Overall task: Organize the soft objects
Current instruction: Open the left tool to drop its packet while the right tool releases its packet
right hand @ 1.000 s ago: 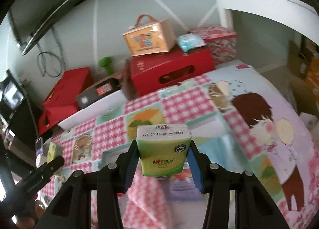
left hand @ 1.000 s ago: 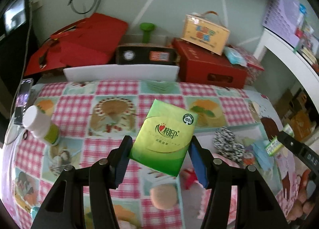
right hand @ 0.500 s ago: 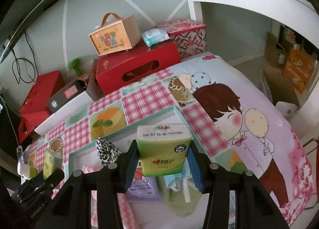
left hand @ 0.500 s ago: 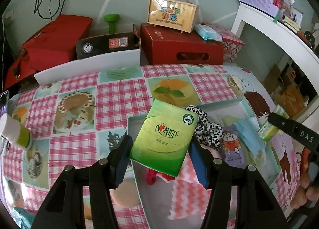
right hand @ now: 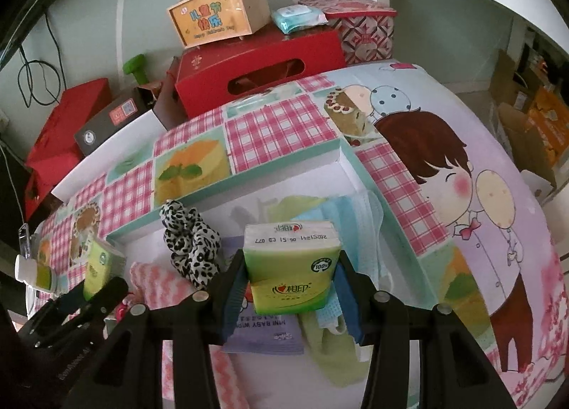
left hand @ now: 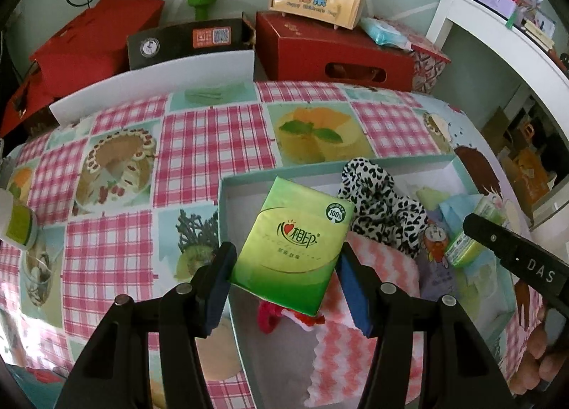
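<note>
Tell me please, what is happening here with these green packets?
A person is tidying soft things into a shallow box. The left hand-held gripper holds one green tissue pack over the box, and the right hand-held gripper holds another tissue pack. A leopard-print scrunchie and pink cloth already lie inside.

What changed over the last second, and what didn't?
Both grippers came down over the open teal box; a second ago the left view showed mostly tablecloth. Unchanged: the left gripper still clamps its green tissue pack, the right gripper its own green tissue pack; nothing released.
</note>
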The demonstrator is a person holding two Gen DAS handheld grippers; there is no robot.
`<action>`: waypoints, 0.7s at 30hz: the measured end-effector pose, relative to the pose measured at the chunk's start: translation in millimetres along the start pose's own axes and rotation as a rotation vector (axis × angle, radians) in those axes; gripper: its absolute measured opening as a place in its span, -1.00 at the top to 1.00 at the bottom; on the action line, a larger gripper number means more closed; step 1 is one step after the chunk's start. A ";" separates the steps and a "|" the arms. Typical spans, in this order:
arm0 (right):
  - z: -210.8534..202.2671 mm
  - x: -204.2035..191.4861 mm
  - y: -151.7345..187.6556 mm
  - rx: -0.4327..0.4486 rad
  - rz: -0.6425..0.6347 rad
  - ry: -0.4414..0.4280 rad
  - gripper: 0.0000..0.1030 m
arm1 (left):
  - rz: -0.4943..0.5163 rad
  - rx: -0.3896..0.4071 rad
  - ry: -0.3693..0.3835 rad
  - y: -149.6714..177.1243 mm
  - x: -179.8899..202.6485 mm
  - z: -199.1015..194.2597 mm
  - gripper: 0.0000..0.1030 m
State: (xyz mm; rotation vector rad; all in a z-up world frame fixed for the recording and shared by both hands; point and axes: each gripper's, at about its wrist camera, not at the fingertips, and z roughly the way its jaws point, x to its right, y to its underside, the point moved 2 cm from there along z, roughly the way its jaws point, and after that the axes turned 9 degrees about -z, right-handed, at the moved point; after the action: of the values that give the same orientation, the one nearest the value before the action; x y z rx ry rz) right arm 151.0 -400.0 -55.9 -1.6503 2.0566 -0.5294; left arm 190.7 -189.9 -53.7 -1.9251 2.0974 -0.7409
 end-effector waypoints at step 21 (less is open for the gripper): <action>-0.3 -5.0 -4.1 0.001 -0.030 0.029 -0.46 | -0.030 -0.036 0.006 -3.2 -7.2 -5.5 -0.48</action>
State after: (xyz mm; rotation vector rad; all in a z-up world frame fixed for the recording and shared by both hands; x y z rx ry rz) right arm 155.1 -396.0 -52.9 -1.6848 2.0546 -0.5678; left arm 191.9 -181.7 -48.7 -1.9795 2.1037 -0.7199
